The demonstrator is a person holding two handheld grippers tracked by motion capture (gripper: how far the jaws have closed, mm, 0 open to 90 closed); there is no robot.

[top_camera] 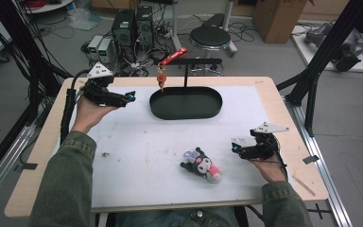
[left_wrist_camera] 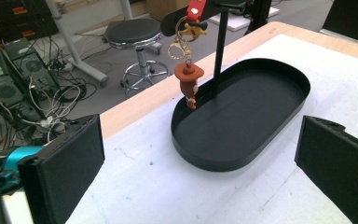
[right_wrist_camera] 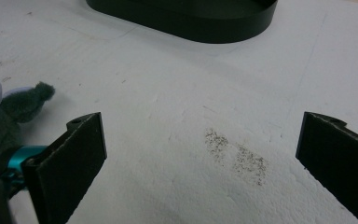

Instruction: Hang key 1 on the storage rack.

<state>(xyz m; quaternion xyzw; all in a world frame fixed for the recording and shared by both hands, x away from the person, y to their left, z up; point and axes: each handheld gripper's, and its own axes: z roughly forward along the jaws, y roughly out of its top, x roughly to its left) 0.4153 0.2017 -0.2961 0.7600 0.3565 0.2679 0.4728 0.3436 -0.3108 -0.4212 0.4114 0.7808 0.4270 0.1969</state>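
Looking down from the high view: left gripper is held above the far left of the white mat, aimed toward the black oval tray; right gripper sits low at the near right, just beside the plush toy, which lies on the mat well apart from the tray. A figure keychain hangs on a red strap from the stand's crossbar, at the tray's left end. Left gripper view: jaws wide apart with nothing between them; the keychain dangles over the tray's far rim, beside the upright post. Right gripper view: jaws spread wide, bare mat between them; the plush toy lies just outside the left jaw, the tray far ahead.
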